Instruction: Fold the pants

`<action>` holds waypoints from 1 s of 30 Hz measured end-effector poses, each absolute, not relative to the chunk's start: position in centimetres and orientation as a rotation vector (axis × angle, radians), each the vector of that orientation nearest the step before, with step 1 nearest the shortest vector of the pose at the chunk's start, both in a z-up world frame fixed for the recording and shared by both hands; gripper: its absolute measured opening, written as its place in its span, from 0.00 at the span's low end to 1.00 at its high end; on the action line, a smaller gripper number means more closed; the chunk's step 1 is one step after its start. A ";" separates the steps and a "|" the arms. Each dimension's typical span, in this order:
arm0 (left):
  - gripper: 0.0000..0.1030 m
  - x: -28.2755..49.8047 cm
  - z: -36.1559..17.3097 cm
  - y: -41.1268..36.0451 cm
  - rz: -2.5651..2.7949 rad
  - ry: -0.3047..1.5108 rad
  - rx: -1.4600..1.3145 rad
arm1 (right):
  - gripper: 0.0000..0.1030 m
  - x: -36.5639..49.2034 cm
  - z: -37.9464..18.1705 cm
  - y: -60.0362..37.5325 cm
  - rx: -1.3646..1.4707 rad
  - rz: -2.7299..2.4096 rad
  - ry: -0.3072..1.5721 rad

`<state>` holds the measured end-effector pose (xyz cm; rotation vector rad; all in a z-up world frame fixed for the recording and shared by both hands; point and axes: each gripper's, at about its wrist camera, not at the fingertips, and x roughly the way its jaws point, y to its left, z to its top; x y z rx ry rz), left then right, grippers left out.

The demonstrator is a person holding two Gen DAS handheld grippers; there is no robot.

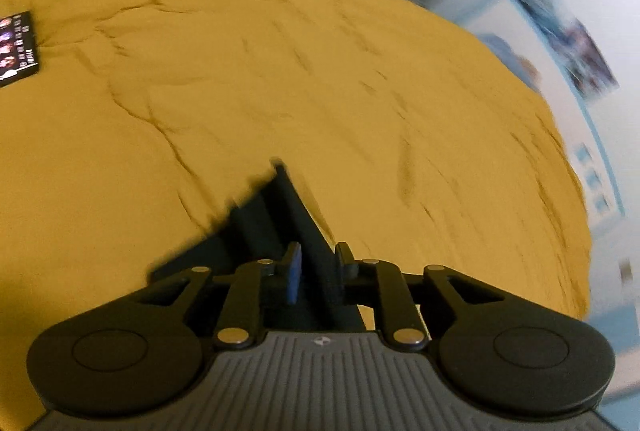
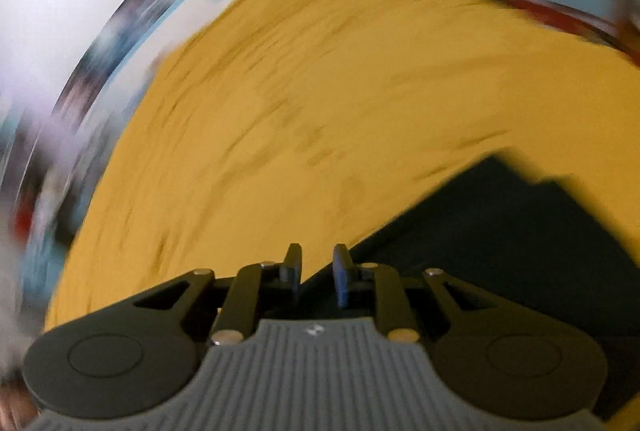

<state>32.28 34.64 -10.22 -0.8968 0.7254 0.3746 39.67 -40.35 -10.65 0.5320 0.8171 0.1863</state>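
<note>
Dark navy pants (image 1: pixel 276 215) lie on a yellow sheet (image 1: pixel 280 71). In the left wrist view a raised fold of them runs from the sheet down between the fingers of my left gripper (image 1: pixel 318 265). Its jaws stand a little apart and the blue pad (image 1: pixel 294 277) shows bare beside the cloth. In the right wrist view, which is badly blurred, the pants (image 2: pixel 500 231) spread flat at the lower right. My right gripper (image 2: pixel 317 267) hovers over their left edge, jaws slightly apart, with nothing gripped between them.
The yellow sheet (image 2: pixel 320 91) covers the whole work surface. A small black printed card (image 1: pixel 16 47) lies at its left edge. Blurred walls with pictures (image 1: pixel 580 51) ring the sheet, and a red object (image 2: pixel 560 15) sits at the far right.
</note>
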 end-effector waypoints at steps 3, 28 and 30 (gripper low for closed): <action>0.23 31.1 -9.5 33.2 0.288 0.744 -0.839 | 0.21 39.9 -11.0 -32.2 0.251 0.378 0.904; 0.41 28.9 -9.9 30.4 0.210 0.717 -0.655 | 0.26 26.6 -12.0 -20.3 -0.137 0.524 0.796; 0.42 29.5 -10.7 30.3 0.203 0.733 -0.669 | 0.26 25.1 -12.8 -20.2 -0.138 0.519 0.796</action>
